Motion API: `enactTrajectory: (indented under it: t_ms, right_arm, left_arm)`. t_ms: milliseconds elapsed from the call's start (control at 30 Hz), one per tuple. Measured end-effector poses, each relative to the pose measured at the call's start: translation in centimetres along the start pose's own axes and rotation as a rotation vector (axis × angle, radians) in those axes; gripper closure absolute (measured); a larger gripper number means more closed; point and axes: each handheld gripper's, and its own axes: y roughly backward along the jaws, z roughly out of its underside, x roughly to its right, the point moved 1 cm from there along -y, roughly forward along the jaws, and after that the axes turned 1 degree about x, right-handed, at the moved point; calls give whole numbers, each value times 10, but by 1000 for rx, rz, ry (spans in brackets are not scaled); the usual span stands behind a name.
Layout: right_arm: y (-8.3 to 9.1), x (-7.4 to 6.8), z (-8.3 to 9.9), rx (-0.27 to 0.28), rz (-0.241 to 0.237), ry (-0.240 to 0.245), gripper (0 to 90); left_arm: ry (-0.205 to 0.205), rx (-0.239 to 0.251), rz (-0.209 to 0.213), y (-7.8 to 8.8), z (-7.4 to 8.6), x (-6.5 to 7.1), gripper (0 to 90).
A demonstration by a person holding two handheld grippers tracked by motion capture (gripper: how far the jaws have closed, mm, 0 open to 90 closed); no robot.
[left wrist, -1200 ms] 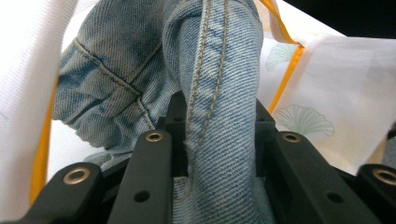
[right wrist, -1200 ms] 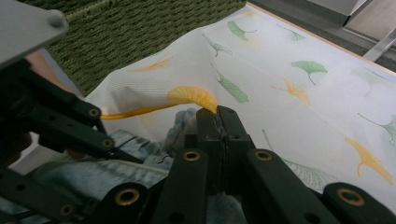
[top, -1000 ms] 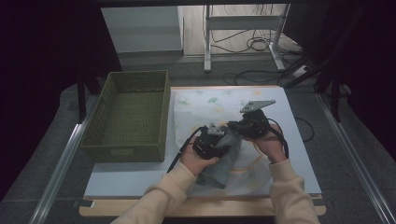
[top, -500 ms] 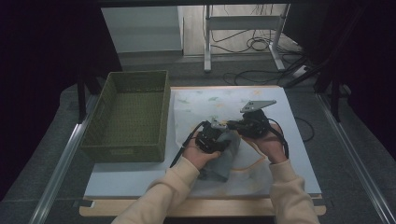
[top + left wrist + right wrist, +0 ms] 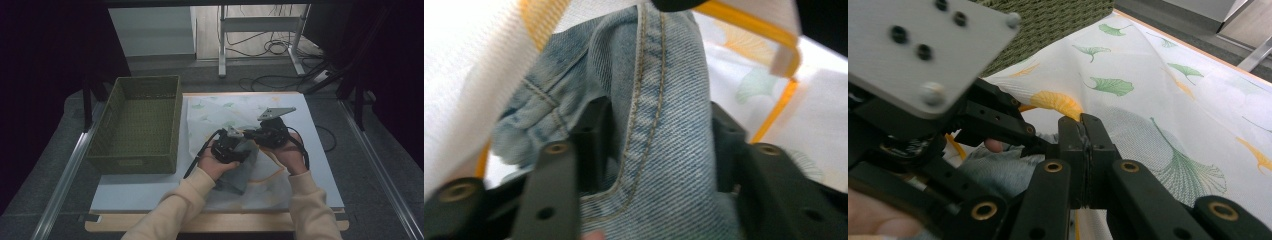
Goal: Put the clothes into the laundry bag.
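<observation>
Nearest the person, at the front of the bench (image 5: pixel 150 192), a piece of blue denim (image 5: pixel 240 172) lies on a white cloth printed with green and orange leaves (image 5: pixel 220 107), under both hands. The left claw (image 5: pixel 239 148) has just been opening: in the left gripper view its jaws stand apart on either side of a stitched denim seam (image 5: pixel 644 115), the fabric between them but the pads seemingly no longer pressing it. Just beyond, the right claw (image 5: pixel 1083 131) is pinched tight at a denim edge right beside the left one, though what exactly it grips I cannot tell. The step looks like re-gripping for a fold, so the right should hold firm while the left takes a clean edge away from the bulky seam, without catching the cloth below. Farther left stands the green woven basket (image 5: pixel 135 160).
</observation>
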Motion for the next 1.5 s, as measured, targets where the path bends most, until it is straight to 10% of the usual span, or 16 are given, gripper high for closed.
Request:
enactTrajectory:
  t_ms: [267, 600, 1067, 1200, 1500]
  right_arm:
    - [-1, 5, 3, -6, 8, -15, 891]
    - [-1, 7, 4, -8, 10, -21, 890]
    - [-2, 8, 5, -16, 10, -25, 890]
    - [-2, 8, 5, -17, 8, -28, 891]
    - [-2, 9, 5, -16, 7, -28, 891]
  left_arm:
    - [-17, 15, 41, 16, 4, 12, 256]
    - [-37, -4, 75, 36, 32, 33, 239]
    - [-131, -88, 39, 6, 53, 59, 210]
    - [-147, -107, -43, -3, 56, 62, 274]
    - [-132, -70, -63, -2, 52, 55, 600]
